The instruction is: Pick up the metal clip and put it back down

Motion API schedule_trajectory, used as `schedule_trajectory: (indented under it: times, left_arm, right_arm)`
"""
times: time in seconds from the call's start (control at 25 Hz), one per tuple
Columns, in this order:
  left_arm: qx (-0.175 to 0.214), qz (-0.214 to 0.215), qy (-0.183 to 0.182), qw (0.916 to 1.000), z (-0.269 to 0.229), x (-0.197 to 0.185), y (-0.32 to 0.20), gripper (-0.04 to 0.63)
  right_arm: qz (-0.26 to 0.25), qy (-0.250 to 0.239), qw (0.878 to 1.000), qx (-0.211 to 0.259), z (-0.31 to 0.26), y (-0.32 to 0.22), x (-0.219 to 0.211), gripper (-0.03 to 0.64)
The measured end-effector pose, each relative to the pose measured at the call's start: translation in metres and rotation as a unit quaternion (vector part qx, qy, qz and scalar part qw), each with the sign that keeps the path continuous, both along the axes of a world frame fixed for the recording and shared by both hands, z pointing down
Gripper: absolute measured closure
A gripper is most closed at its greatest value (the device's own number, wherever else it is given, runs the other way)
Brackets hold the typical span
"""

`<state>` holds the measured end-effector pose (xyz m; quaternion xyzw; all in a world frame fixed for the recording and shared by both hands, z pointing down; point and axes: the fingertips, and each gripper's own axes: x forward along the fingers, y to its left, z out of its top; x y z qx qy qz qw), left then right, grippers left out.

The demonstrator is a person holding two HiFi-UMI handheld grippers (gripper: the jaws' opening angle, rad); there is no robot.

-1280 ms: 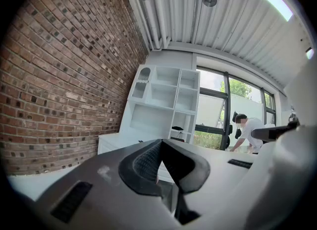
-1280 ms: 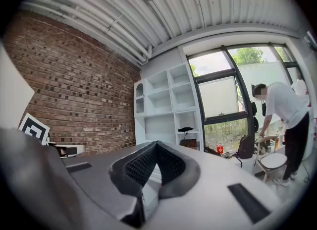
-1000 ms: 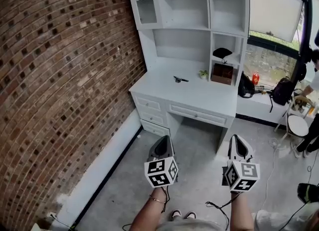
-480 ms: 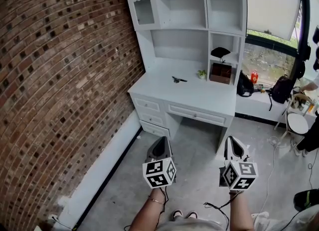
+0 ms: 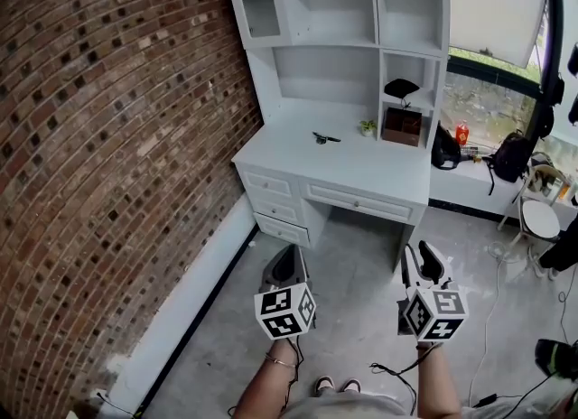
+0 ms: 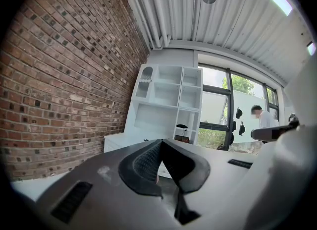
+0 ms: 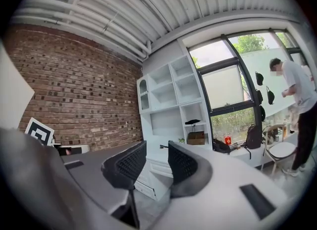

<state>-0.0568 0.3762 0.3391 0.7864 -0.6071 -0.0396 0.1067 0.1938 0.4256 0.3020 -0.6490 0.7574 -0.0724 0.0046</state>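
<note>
While the person stands well back from the white desk, both grippers hang low over the grey floor (image 5: 357,327), pointed forward at it. The left gripper (image 5: 287,265) has its jaws pressed together with nothing between them. The right gripper (image 5: 423,262) has its jaws parted, a clear gap between the ridged pads (image 7: 181,163), and holds nothing. This suggests the right one is readied for the grasp.

The metal clip (image 5: 326,138), small and dark, lies on the white tabletop (image 5: 361,173) near the back, below the open shelves (image 5: 330,11) and well apart from both grippers. A brick wall (image 5: 108,137) runs along the left. The pickup has not begun; the person must first walk closer.
</note>
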Motion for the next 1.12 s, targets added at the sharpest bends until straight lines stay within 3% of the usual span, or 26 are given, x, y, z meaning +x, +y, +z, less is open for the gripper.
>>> schedule_trajectory:
  times: [0.68, 0.88, 1.12]
  left_arm:
    - [-0.019, 0.002, -0.015, 0.9997, 0.019, -0.05, -0.035, 0.591]
    - [-0.02, -0.003, -0.016, 0.9997, 0.02, -0.053, -0.058, 0.591]
    - [-0.027, -0.013, -0.014, 0.9995, 0.025, -0.049, -0.101, 0.591]
  right_arm:
    - [0.01, -0.013, 0.999, -0.029, 0.026, -0.031, -0.022, 0.491]
    - [-0.004, -0.043, 0.999, -0.03, 0.026, -0.058, -0.024, 0.489]
    - [-0.02, -0.035, 0.999, -0.025, 0.022, -0.113, -0.017, 0.496]
